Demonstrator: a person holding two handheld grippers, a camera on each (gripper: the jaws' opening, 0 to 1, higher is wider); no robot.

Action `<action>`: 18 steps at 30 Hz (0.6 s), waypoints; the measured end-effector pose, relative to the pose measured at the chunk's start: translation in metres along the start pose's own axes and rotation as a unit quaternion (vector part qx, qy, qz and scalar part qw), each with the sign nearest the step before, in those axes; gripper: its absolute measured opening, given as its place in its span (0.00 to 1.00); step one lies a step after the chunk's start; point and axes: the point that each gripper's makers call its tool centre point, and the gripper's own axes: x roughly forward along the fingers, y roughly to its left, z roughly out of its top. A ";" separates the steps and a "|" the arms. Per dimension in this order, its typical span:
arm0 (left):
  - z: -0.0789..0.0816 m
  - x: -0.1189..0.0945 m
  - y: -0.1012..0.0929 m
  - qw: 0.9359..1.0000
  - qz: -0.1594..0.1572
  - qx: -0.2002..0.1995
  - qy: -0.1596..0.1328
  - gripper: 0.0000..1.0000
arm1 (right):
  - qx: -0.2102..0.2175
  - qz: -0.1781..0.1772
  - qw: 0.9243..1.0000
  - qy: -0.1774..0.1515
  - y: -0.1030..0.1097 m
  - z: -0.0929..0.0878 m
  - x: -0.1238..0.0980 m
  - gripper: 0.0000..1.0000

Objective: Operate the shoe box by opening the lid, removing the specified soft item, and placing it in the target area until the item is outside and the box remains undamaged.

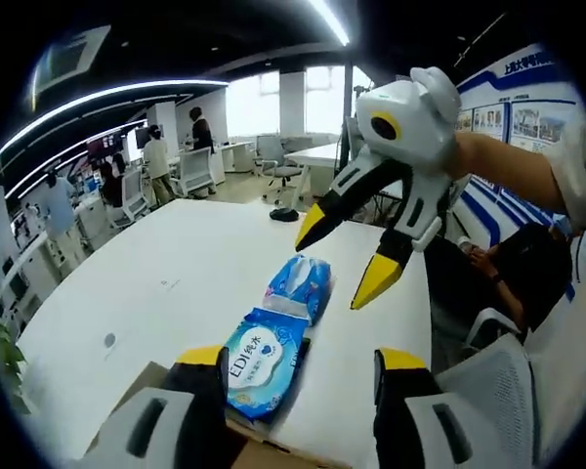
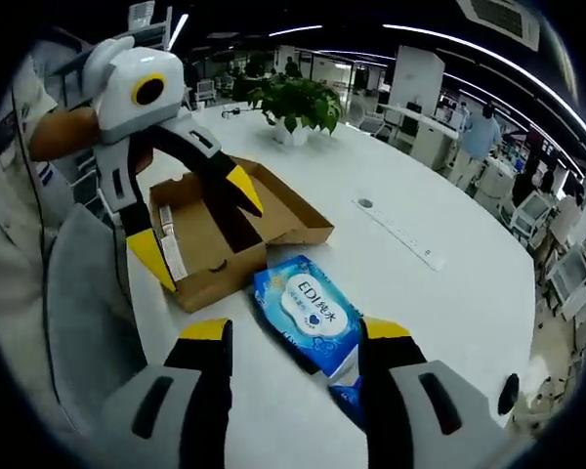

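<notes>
A blue pack of wet wipes (image 2: 308, 311) lies flat on the white bench (image 2: 449, 293), just outside the open cardboard shoe box (image 2: 225, 234). The right gripper (image 2: 295, 342) hangs released over the pack, jaws spread to either side, while the left gripper (image 2: 200, 227), also released, hovers above the box beside a potted plant (image 2: 295, 106).

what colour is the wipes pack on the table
Blue with a white label, the wipes pack shows best in the right gripper view.

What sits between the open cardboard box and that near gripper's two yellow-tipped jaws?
In the right gripper view, a blue wet-wipes pack lies on the white table, touching the shoe box and reaching the right gripper.
</notes>
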 end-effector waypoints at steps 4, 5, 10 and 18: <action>-0.006 -0.014 0.003 1.000 0.012 -0.002 -0.007 0.65 | -0.008 0.014 1.000 -0.003 0.011 0.008 0.007 0.50; -0.008 -0.017 0.003 1.000 0.014 -0.002 -0.008 0.65 | -0.009 0.017 1.000 -0.003 0.012 0.009 0.008 0.50; -0.017 -0.033 0.009 1.000 0.027 -0.009 -0.013 0.68 | -0.020 0.034 0.999 -0.003 0.025 0.016 0.017 0.50; -0.033 -0.065 0.016 0.998 0.052 -0.017 -0.023 0.73 | -0.037 0.058 0.998 -0.004 0.046 0.026 0.030 0.51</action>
